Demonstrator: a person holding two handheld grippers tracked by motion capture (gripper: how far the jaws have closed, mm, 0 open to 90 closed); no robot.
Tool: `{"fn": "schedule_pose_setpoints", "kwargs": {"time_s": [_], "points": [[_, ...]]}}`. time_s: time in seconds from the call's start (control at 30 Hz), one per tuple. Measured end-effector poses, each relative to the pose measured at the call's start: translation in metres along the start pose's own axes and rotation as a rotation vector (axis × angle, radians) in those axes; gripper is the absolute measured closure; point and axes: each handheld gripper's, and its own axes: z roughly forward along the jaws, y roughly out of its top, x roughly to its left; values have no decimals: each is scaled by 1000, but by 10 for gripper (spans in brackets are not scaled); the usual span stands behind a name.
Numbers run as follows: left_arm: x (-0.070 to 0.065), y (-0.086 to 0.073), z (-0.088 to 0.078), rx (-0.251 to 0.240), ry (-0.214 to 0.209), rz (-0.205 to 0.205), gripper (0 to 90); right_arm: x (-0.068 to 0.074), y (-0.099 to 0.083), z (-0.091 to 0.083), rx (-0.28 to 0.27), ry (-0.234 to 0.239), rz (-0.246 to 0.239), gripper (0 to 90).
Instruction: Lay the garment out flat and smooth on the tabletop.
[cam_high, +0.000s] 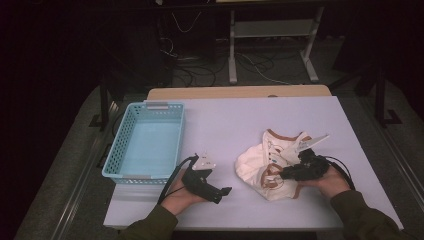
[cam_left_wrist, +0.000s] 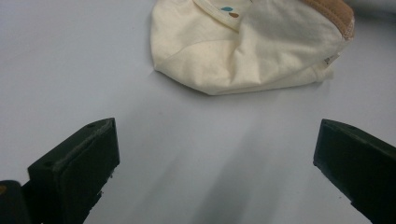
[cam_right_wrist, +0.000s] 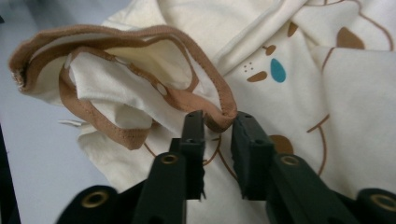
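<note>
Right gripper view: right gripper pinching brown-trimmed hem of cream baby garment, crumpled on white table. Thin bite, likely to slip free on lifting. Left gripper spread wide, empty, just short of the cloth. Blue basket far left, path unobstructed.

olive-green sleeves; black grippers, brass-coloured rivets, black cables.

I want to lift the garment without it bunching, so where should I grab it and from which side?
Grip the brown trim where it loops up off the garment, coming from the person's side. The right gripper already has its jaws on either side of it.
</note>
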Motion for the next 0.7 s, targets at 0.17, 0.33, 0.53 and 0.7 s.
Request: {"fn": "schedule_pose_setpoints", "kwargs": {"time_s": [0.17, 0.33, 0.53, 0.7], "points": [[0, 0, 0, 10, -4, 11, 0, 2, 1, 3, 15, -5, -26, 856], [-1, 0, 1, 0, -4, -1, 0, 2, 5, 0, -21, -17, -35, 861], [0, 0, 2, 5, -5, 5, 0, 1, 11, -4, -79, -30, -31, 864], [-1, 0, 2, 6, -6, 3, 0, 2, 21, -7, -120, -41, -39, 866]]}}
